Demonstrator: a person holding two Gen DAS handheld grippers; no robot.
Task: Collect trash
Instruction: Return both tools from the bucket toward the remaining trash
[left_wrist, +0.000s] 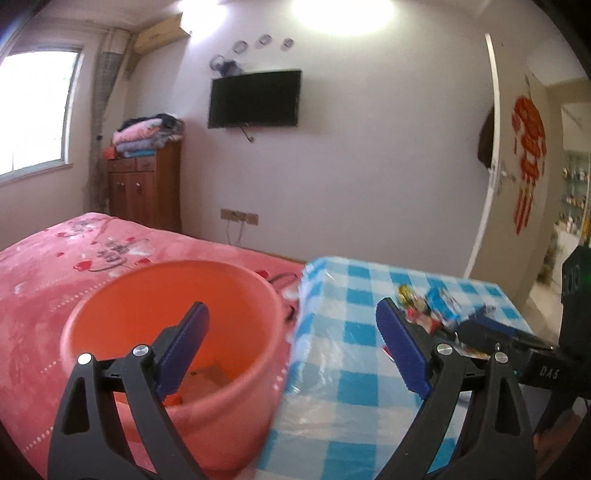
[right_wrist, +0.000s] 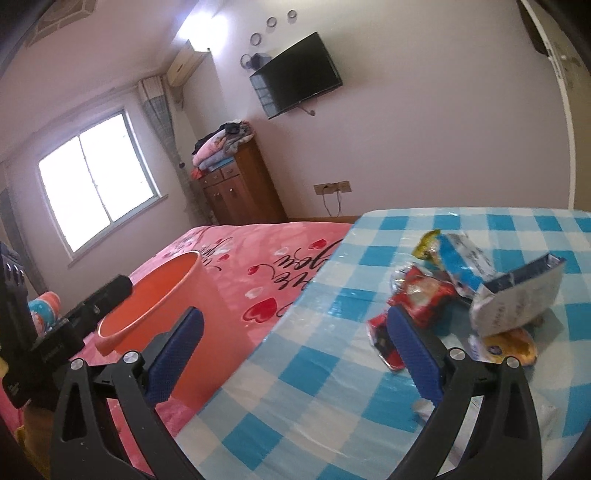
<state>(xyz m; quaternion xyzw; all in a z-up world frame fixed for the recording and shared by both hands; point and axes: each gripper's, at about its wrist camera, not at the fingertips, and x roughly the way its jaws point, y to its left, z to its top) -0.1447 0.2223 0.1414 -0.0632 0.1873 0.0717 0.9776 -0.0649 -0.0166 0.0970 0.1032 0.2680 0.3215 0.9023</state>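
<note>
You've got one orange bucket (left_wrist: 177, 354) standing on the pink bedspread (left_wrist: 55, 266), hard against the edge of the table with the blue-and-white checked cloth (right_wrist: 332, 369). Something brown and flat lies at the bottom of the bucket; you can't tell what it is.

On the cloth, count the trash: a red wrapper (right_wrist: 417, 295), a blue-and-white packet (right_wrist: 465, 262), a white pouch with a dark blue top (right_wrist: 517, 299), a yellow-and-green scrap (right_wrist: 426, 243) behind them, and a yellow-orange packet (right_wrist: 509, 343) nearest you. Five pieces you can make out, bunched close and partly overlapping; a pale scrap beside your right finger is too hidden to call.

Your left gripper (left_wrist: 291, 350) points slightly downward, its jaws spread wide with nothing between them, one finger over the bucket's mouth, the other over the cloth. Your right gripper (right_wrist: 295, 354) is tilted and angled down too, jaws wide apart and empty; its right finger (right_wrist: 413, 350) sits just in front of the red wrapper, though touching or not you can't tell.

One room, lit from above: one window (right_wrist: 99, 184), one wall-mounted television (left_wrist: 255, 98), one wooden cabinet (left_wrist: 147, 188) with folded clothes stacked on top, one air conditioner up high, and a red ornament on the door at the right.
</note>
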